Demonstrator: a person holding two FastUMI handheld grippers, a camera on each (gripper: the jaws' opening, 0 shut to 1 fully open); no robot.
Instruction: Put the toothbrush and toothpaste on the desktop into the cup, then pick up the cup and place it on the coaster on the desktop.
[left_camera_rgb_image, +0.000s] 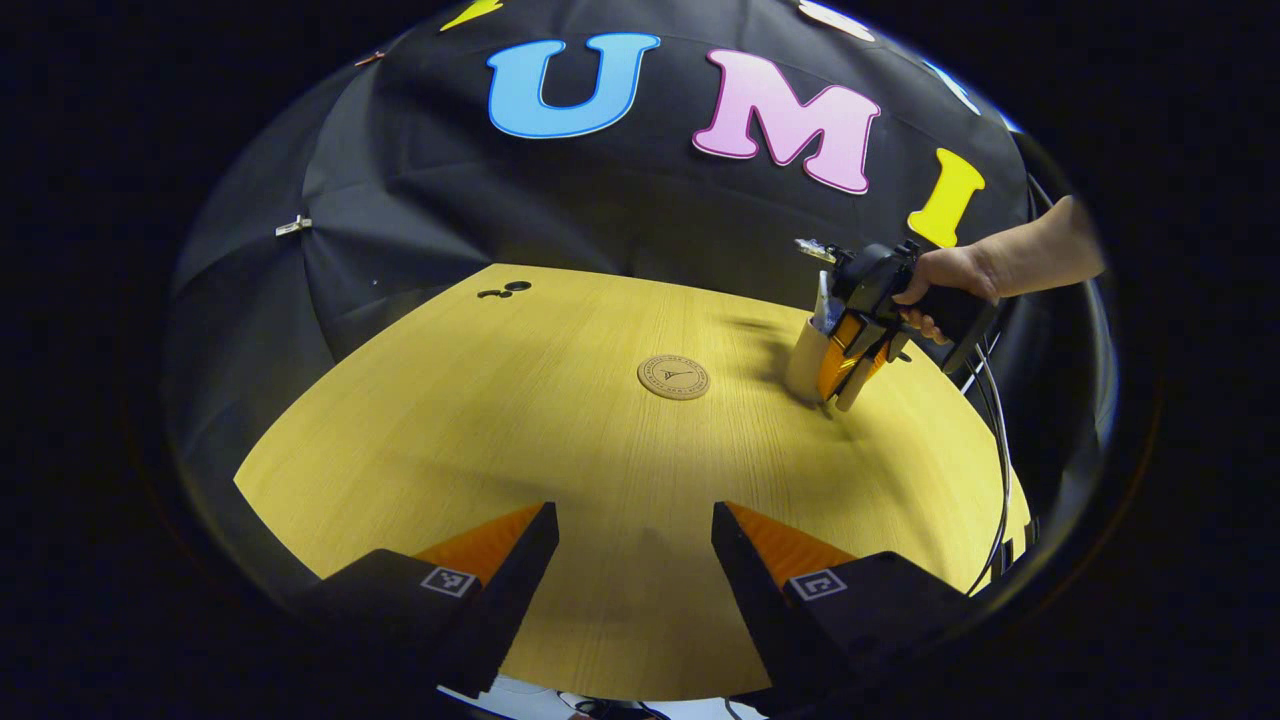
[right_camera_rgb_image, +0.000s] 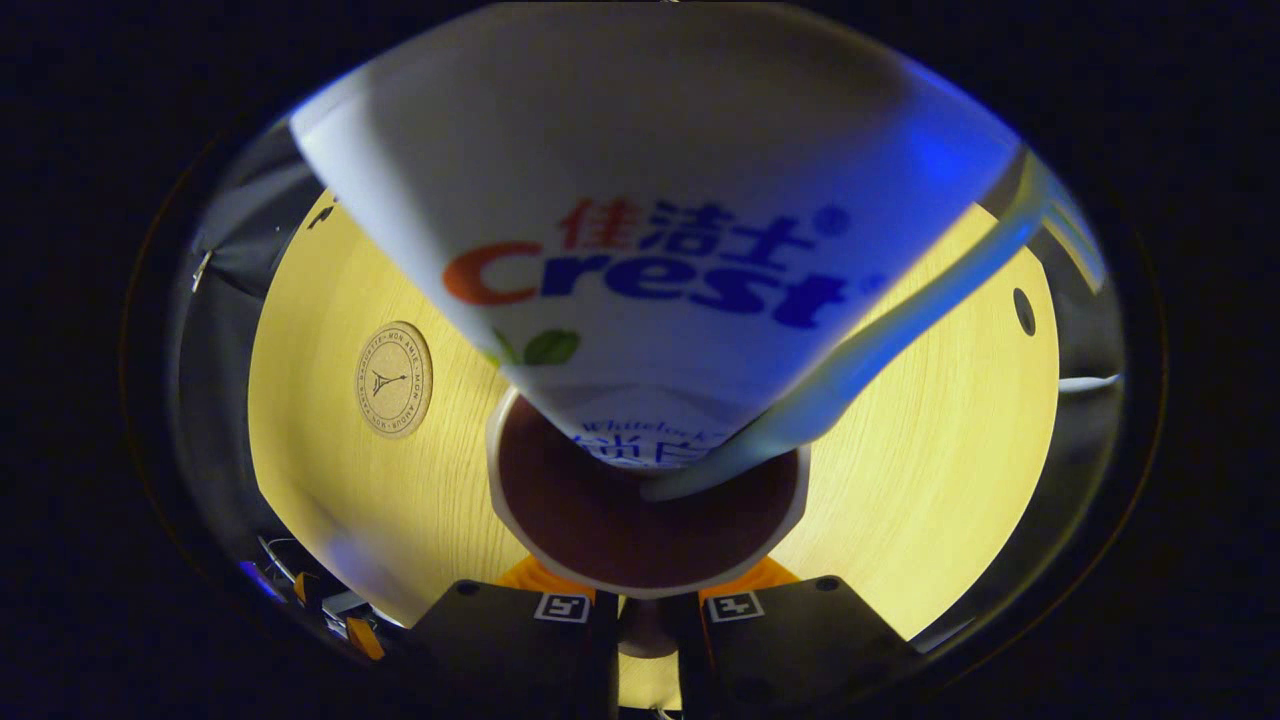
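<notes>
- Pale round cup (left_camera_rgb_image: 806, 362), holding white toothpaste tube (right_camera_rgb_image: 640, 230) and toothbrush (right_camera_rgb_image: 880, 340), is gripped by right gripper (left_camera_rgb_image: 850, 385).
- Left gripper (left_camera_rgb_image: 635, 545) is held wide open, empty.
- Round cork coaster (left_camera_rgb_image: 673, 377) sits apart on the yellow wooden table (left_camera_rgb_image: 560, 420).

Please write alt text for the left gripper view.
On the far right of a wooden table, a hand holds the right gripper around a cup. A round coaster lies mid-table, and the left gripper hovers open in front.
</notes>
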